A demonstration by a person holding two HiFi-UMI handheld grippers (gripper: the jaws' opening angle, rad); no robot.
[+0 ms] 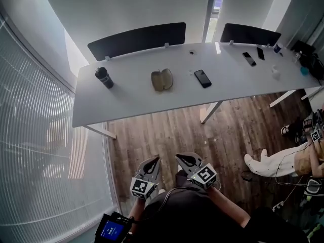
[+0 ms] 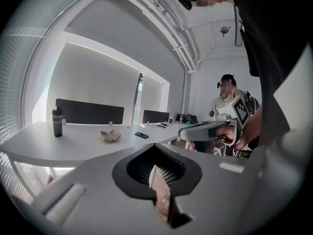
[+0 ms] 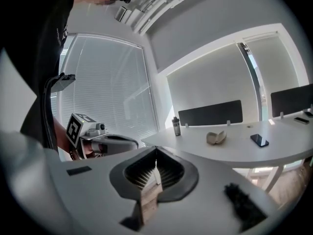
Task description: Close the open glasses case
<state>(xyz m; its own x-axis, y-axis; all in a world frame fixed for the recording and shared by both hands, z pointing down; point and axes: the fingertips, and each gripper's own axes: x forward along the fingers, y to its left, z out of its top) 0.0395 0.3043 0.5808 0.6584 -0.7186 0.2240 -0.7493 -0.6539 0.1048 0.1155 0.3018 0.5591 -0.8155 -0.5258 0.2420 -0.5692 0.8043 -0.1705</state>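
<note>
Left gripper (image 1: 153,162) and right gripper (image 1: 183,160) are both sitting with jaws together, holding nothing. The open glasses case (image 1: 162,79) is lying well ahead of them on the counter (image 1: 131,103).

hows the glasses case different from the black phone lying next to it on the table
The glasses case is tan and rounded; the phone is black and a flat rectangle. The glasses case lies open with its two halves spread, while the phone is a single slab lying flat. In the head view the glasses case sits nearer the dark bottle, the phone farther from it. Both rest on the white table, apart from each other.
</note>
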